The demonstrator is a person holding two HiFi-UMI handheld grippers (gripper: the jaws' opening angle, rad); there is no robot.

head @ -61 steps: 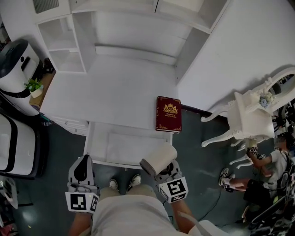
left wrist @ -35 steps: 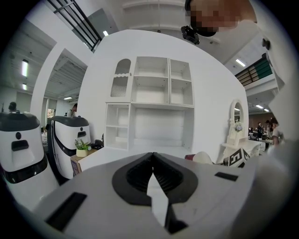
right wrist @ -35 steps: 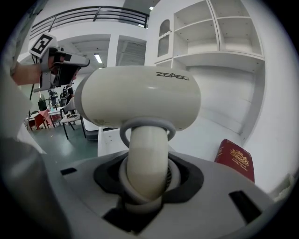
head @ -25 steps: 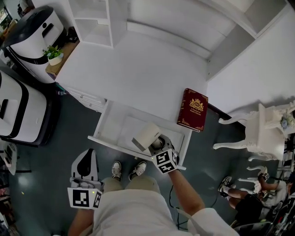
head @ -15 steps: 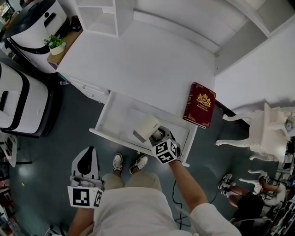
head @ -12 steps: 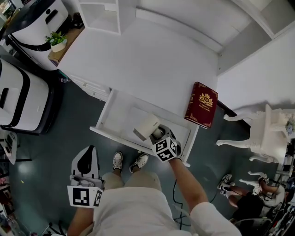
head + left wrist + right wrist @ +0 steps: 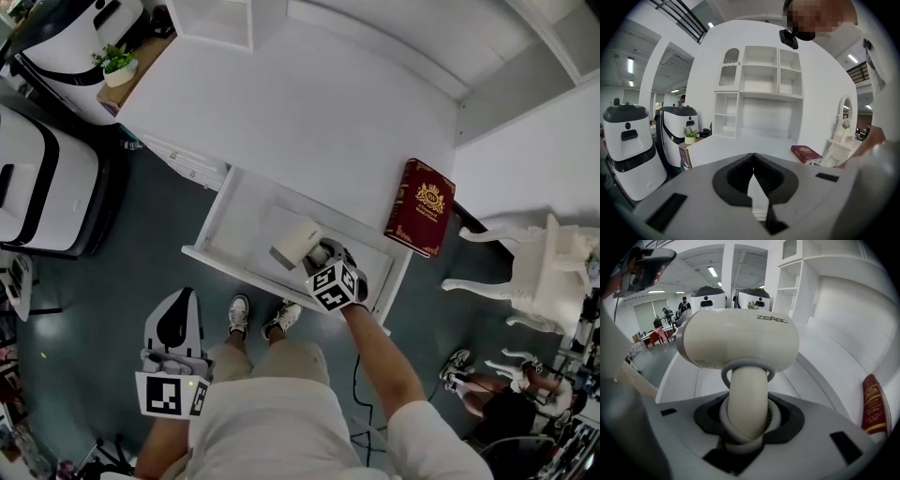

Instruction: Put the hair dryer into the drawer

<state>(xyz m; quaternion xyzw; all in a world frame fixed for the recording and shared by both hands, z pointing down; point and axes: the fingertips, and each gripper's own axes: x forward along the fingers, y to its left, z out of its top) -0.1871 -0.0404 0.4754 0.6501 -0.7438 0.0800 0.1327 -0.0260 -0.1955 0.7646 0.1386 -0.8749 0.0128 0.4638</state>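
Centre: your right gripper (image 7: 322, 255) pinches the cream plastic hair dryer (image 7: 294, 244) by its handle at the open white drawer (image 7: 218, 208); lower left, left gripper (image 7: 176, 302) pressed together

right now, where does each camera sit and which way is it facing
Head view: on the person's head, looking steeply down at the open drawer; torso, arms, shoes, left tongs and right tongs show.
Left gripper view: on the left tongs, facing across the desk to the shelves; its shut tongs show.
Right gripper view: on the right tongs, angled down toward the drawer; they grip the hair dryer by its handle.
Shared: all three show the red book.
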